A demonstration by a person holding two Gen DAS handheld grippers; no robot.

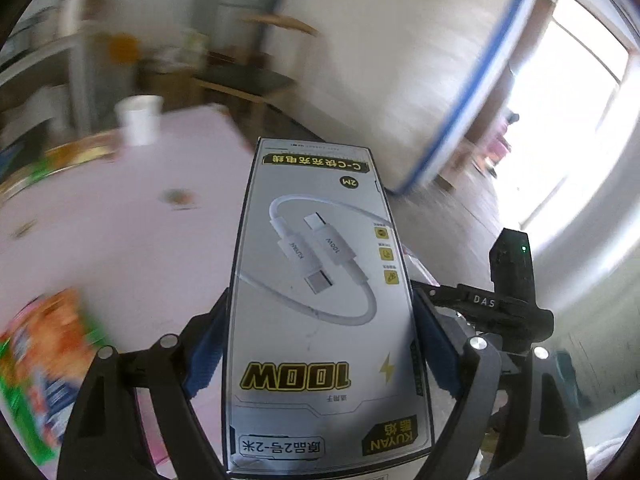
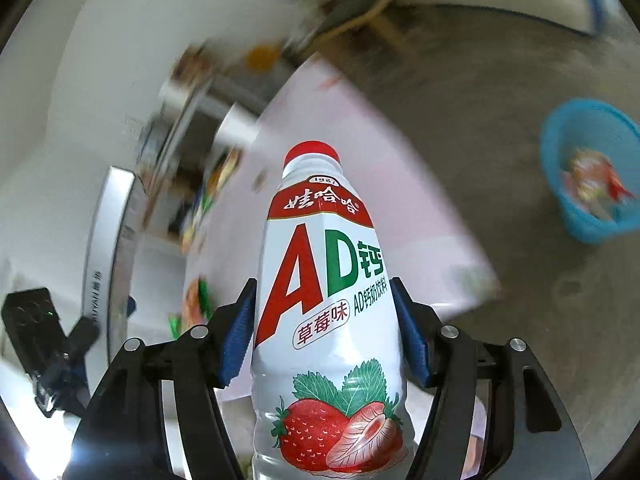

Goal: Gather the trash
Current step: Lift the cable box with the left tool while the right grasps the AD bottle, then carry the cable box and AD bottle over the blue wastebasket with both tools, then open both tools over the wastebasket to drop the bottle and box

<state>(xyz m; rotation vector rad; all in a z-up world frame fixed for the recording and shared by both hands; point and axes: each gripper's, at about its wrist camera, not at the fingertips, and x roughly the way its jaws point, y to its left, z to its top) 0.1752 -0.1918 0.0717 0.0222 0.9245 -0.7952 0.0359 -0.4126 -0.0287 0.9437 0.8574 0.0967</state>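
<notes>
Left tool [image 1: 322,344]: pinching a cable box [image 1: 320,296] by its long edges between both blue pads; box runs forward between the fingers, lifted over the pink worktop [image 1: 120,232].

Right tool [image 2: 324,336]: pinching a strawberry drink bottle [image 2: 324,280] at mid-body, red cap pointing away from the camera, held over the worktop edge.

Also present: white cup [image 1: 138,120] and snack wrapper [image 1: 44,368] on the worktop; blue basket [image 2: 588,168] on the floor, holding wrappers.
</notes>
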